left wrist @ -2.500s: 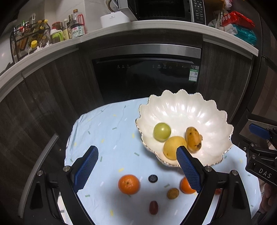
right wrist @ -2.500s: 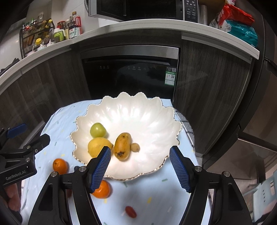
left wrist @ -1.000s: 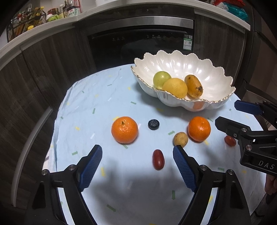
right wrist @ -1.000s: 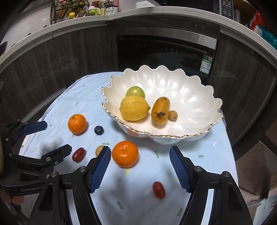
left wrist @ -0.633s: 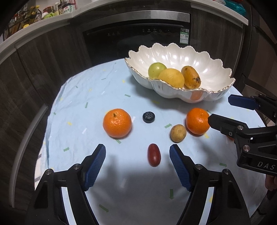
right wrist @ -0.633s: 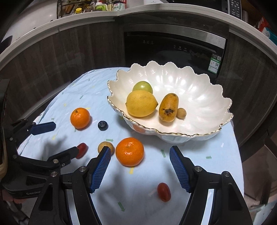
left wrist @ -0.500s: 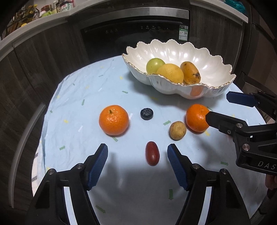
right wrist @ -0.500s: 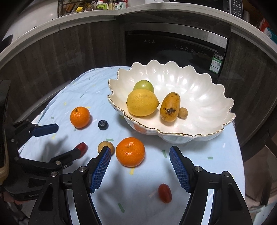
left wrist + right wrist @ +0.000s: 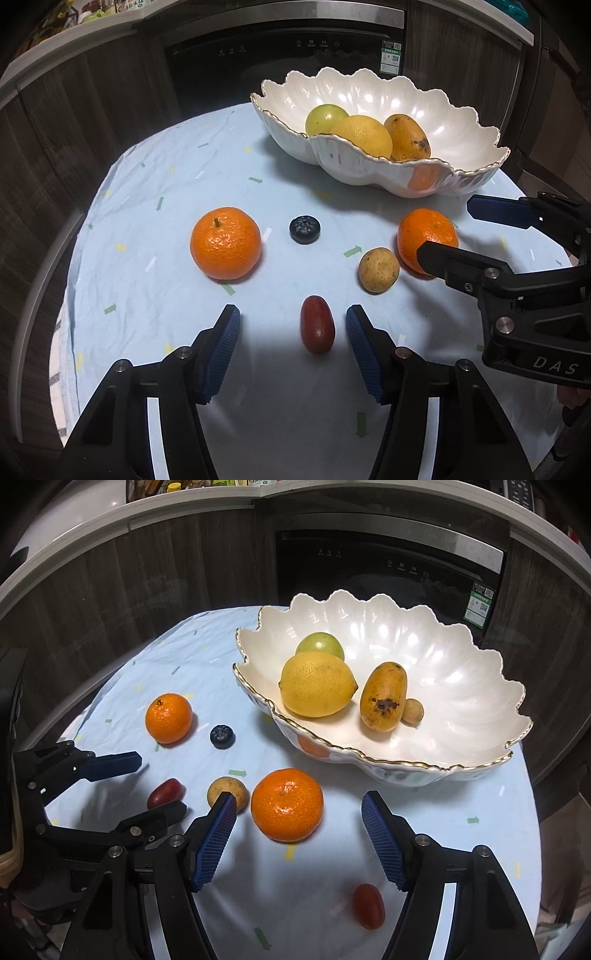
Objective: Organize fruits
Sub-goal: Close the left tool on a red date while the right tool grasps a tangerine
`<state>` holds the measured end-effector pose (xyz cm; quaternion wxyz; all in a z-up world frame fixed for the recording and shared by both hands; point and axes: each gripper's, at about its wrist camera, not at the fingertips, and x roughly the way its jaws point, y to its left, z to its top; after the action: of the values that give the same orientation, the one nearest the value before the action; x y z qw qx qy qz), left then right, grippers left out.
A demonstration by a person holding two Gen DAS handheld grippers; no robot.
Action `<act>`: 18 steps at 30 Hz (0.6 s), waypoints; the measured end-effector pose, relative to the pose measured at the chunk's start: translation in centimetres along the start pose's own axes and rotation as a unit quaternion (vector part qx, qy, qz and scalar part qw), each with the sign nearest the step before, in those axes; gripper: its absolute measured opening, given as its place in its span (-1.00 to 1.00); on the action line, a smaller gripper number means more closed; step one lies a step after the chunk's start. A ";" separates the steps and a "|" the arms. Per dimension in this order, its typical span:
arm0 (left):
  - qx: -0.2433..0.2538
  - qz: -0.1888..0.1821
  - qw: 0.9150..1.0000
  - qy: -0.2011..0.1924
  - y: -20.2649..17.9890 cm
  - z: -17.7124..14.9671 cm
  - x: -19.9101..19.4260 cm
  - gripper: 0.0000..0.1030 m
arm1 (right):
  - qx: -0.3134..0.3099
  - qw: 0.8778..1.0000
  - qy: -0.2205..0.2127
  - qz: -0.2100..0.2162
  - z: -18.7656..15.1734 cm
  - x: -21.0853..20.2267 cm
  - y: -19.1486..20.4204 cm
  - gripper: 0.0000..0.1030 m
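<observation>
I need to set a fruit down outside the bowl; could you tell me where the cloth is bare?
Bare: cloth left of the bowl, behind the far tangerine. Crowded: the strip from blueberry to near tangerine.

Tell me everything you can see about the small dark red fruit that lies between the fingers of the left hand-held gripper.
The dark red fruit is small, oval and smooth, with a slight shine, like a grape tomato or a date. It lies on its side on the light blue tablecloth, long axis pointing away from the camera. It sits between the open blue pads of the left hand-held gripper, nearer the right pad; neither pad appears to touch it. The small tan fruit lies close by, apart.
</observation>
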<state>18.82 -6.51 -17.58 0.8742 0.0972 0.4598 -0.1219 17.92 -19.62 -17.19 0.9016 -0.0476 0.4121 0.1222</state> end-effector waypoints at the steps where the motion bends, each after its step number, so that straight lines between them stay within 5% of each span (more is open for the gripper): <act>1: -0.001 -0.001 1.000 0.001 -0.1 0.0 0.1 0.11 | 0.001 1.000 0.001 0.000 0.0 0.1 0.0 0.38; 13: -0.010 -0.017 1.000 0.004 0.0 0.3 0.8 -0.14 | 0.014 1.000 0.017 0.004 -0.1 1.8 -0.5 0.35; 18: -0.008 -0.024 1.000 0.004 -0.2 0.4 0.9 -0.41 | 0.018 0.999 0.025 0.016 0.0 2.4 -0.4 0.12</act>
<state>19.52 -6.97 -18.10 0.8700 0.0792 0.4665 -0.1387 19.59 -19.56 -19.00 0.8897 -0.0281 0.4373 0.1280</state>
